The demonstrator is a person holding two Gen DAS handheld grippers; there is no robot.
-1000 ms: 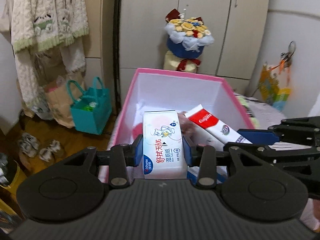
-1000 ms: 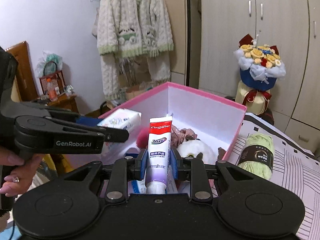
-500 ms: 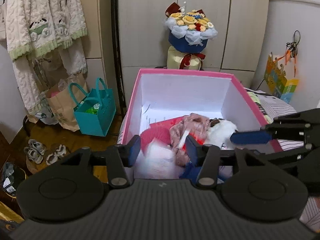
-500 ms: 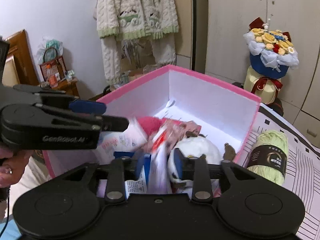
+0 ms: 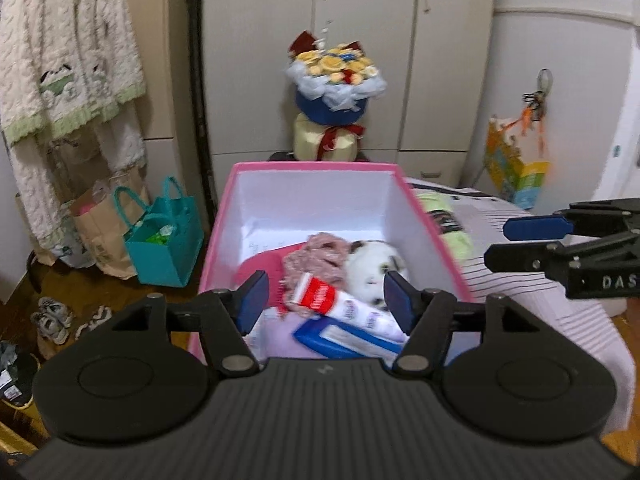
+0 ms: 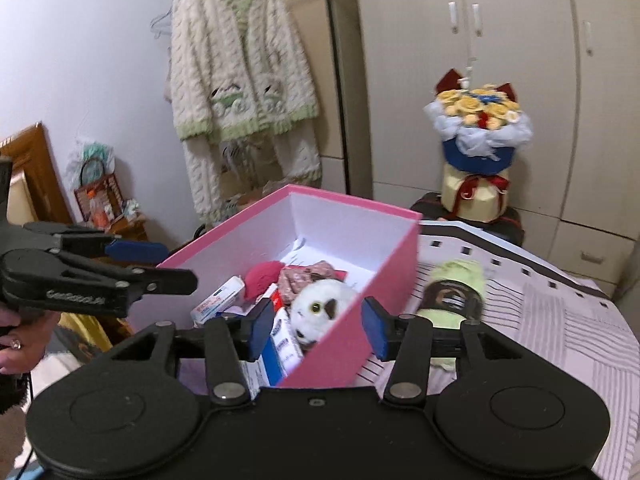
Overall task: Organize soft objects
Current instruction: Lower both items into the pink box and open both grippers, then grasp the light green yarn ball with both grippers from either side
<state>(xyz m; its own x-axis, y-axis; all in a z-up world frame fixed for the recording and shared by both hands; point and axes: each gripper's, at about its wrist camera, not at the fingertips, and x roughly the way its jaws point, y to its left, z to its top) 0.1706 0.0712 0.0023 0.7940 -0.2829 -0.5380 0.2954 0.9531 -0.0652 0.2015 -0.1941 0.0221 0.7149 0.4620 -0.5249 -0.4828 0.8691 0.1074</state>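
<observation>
A pink box [image 5: 424,220] [image 6: 336,344] with white inner walls stands on the striped bed. In it lie a toothpaste tube [image 5: 340,306], a wipes pack [image 5: 348,338] [image 6: 218,300], a pink cloth [image 5: 316,256], a red yarn ball [image 6: 262,280] and a white plush toy [image 5: 374,268] [image 6: 320,310]. My left gripper [image 5: 324,300] is open and empty above the box's near end. My right gripper [image 6: 316,330] is open and empty over the box's right wall. A green yarn skein [image 6: 454,296] [image 5: 444,216] lies on the bed right of the box.
A flower bouquet [image 5: 334,96] [image 6: 478,152] stands behind the box before the wardrobe. A teal bag [image 5: 166,236] and a paper bag [image 5: 100,232] sit on the floor at left, with shoes [image 5: 52,320]. A knitted cardigan [image 6: 240,92] hangs on the wall.
Both grippers opened and drew back. The wipes pack left the left gripper and the toothpaste left the right gripper; both now lie in the box.
</observation>
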